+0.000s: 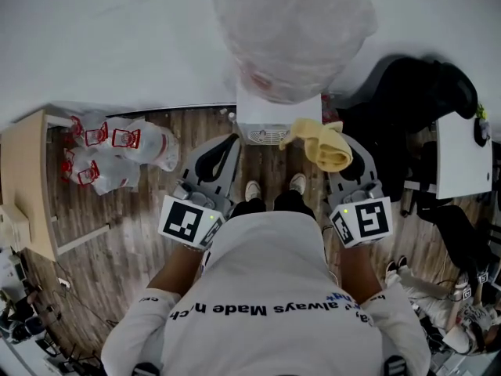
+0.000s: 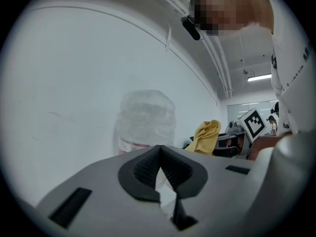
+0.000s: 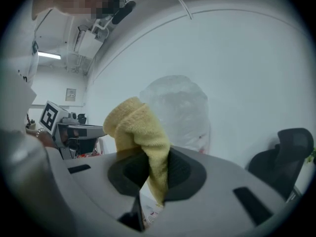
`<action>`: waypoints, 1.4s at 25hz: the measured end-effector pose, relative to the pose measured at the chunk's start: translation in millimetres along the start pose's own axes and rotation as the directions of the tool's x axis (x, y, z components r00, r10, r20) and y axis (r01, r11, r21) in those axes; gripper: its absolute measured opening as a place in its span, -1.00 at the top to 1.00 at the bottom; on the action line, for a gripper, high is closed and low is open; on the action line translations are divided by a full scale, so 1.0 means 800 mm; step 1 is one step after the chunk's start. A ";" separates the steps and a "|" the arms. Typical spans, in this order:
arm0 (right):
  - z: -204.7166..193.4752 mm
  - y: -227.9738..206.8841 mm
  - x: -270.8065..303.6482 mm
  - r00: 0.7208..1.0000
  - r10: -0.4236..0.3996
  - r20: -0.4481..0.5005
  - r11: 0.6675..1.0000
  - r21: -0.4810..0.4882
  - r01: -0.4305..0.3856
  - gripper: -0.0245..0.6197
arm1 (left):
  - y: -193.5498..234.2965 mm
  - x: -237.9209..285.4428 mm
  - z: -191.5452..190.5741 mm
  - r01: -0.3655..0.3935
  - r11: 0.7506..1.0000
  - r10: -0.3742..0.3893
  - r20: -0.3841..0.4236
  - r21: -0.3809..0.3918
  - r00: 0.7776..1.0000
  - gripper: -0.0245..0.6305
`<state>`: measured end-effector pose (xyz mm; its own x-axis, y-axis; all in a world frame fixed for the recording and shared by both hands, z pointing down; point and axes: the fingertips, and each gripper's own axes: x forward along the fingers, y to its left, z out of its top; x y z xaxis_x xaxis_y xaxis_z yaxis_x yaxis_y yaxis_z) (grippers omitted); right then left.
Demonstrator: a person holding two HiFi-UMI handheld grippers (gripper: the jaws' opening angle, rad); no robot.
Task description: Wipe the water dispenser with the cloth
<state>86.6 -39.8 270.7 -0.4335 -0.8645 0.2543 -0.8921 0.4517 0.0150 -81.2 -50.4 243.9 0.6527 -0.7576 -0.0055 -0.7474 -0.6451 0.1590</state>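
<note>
The yellow cloth point(image 1: 325, 143) is bunched up and clenched between the jaws of the right gripper point(image 1: 350, 165). In the right gripper view a fold of the cloth point(image 3: 140, 132) stands up above the dark pads and a tail hangs down between them, so the right gripper point(image 3: 153, 168) is grasping it firmly.

From the head view the cloth sits near the front right corner of the white water dispenser point(image 1: 266, 120); whether they touch cannot be told. The dispenser stands against a white wall with a large clear water bottle point(image 1: 290, 30) on top.

The left gripper point(image 1: 228, 143) is held level with the right one, just left of the dispenser's front. In its own view the 2 jaws of the left gripper point(image 2: 159, 151) are pressed together at the tips with nothing between them, and the bottle point(image 2: 148, 120) and cloth point(image 2: 207, 135) show beyond.

The person stands on a wooden floor point(image 1: 133, 225). Clear plastic bags with red print point(image 1: 117, 151) lie to the left, beside a wooden counter point(image 1: 23, 178). A black office chair point(image 1: 423, 92) stands to the right.
</note>
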 end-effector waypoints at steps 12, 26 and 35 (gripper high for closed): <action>0.048 0.014 -0.024 0.998 0.019 0.054 1.000 -0.020 -0.018 0.73 | -0.010 -0.009 0.044 0.026 0.999 -0.027 0.046 0.019 0.999 0.87; 0.067 0.005 -0.021 0.997 -0.002 0.081 0.999 -0.035 0.005 0.73 | -0.004 -0.001 0.056 0.017 1.000 -0.019 0.074 0.019 0.997 0.87; 0.068 0.003 -0.016 0.997 -0.005 0.080 0.999 -0.036 0.008 0.73 | 0.002 -0.002 0.059 0.009 1.000 -0.011 0.078 0.020 0.997 0.87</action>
<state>83.0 -39.2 215.1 -0.4378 -0.8817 0.1758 -0.8904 0.4523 0.0514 -89.3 -55.2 197.9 0.6492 -0.7559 -0.0844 -0.7435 -0.6541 0.1390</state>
